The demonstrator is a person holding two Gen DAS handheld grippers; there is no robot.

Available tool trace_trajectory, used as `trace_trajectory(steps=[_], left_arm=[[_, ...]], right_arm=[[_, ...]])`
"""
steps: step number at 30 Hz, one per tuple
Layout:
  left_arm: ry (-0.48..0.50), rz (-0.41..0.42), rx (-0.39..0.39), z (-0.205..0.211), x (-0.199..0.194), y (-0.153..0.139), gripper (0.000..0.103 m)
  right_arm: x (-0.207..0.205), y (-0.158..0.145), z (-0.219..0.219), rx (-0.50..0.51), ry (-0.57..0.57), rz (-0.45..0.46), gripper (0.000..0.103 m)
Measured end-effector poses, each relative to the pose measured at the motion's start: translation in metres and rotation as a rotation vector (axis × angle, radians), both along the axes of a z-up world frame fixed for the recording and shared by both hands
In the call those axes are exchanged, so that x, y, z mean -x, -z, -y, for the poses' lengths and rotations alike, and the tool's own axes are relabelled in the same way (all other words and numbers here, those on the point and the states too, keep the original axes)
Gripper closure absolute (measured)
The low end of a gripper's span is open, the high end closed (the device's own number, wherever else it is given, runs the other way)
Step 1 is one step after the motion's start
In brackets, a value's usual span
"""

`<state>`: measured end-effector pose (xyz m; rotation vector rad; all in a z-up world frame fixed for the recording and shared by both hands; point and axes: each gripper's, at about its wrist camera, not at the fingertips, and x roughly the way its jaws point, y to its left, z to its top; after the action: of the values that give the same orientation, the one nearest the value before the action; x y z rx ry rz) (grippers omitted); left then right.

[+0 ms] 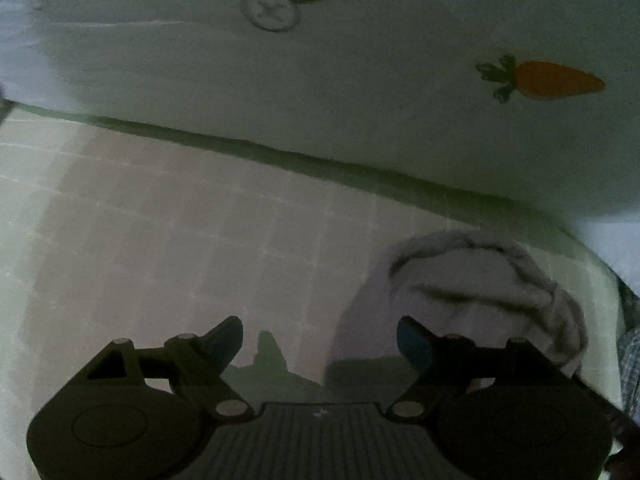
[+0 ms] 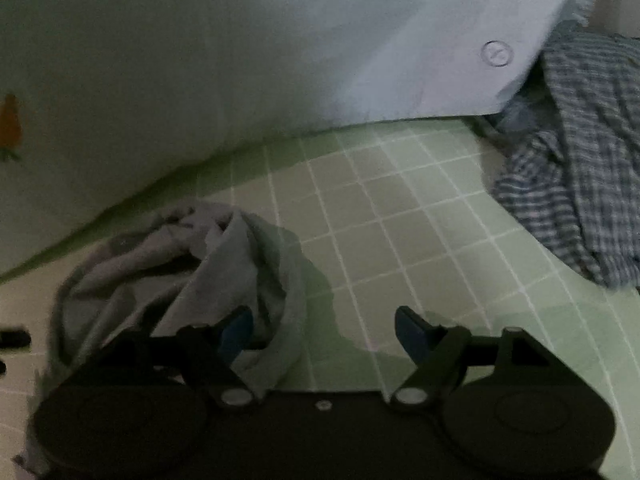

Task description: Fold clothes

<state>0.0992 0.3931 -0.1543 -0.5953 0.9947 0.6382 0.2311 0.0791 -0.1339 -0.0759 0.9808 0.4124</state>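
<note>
Green grid-lined mat [image 2: 400,216] under a white sheet [image 1: 280,92] with carrot print [image 1: 556,79].

The crumpled grey garment [image 2: 168,264] looked like soft, matt knit cloth with a ribbed rim. The blue-and-white checked garment [image 2: 580,168] was thin, crinkled woven cloth. The green gridded sheet [image 2: 400,208] underneath was smooth and matt. The big white cloth with an orange carrot motif [image 1: 552,80] was matt, its far edge frayed. Both grippers' black plastic bodies [image 1: 320,432] were matt and ribbed, with dull metal pins and blue pads [image 2: 408,332].
</note>
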Motion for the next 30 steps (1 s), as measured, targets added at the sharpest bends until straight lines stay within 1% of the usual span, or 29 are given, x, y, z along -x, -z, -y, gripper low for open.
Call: trace_trajectory(steps=[2,5,10,12,18,23,27,30], left_arm=[[0.012,-0.009,0.009,-0.002,-0.011,0.005,0.018],[0.042,-0.062,-0.016,0.001,-0.021,0.014,0.018],[0.073,-0.134,-0.06,0.004,-0.019,0.029,0.018],[0.076,-0.146,-0.075,0.003,-0.017,0.031,0.016],[0.072,-0.171,-0.134,0.0,-0.013,0.028,0.016],[0.064,-0.162,-0.202,-0.002,-0.008,0.018,0.016],[0.01,-0.064,-0.215,0.0,0.007,-0.007,0.016],[-0.013,0.014,-0.277,0.012,0.022,-0.034,0.016]], right_arm=[[-0.003,0.005,-0.006,0.051,-0.005,0.006,0.024],[-0.004,0.009,-0.01,0.108,-0.013,0.015,0.024],[-0.002,0.011,-0.007,0.145,-0.018,0.047,0.023],[-0.002,0.01,-0.007,0.162,-0.016,0.059,0.023],[-0.005,0.009,-0.01,0.245,-0.012,0.121,0.023],[-0.005,-0.002,-0.008,0.304,0.001,0.201,0.023],[0.007,-0.023,-0.011,0.363,-0.026,0.341,0.023],[0.026,-0.046,-0.011,0.337,-0.046,0.469,0.023]])
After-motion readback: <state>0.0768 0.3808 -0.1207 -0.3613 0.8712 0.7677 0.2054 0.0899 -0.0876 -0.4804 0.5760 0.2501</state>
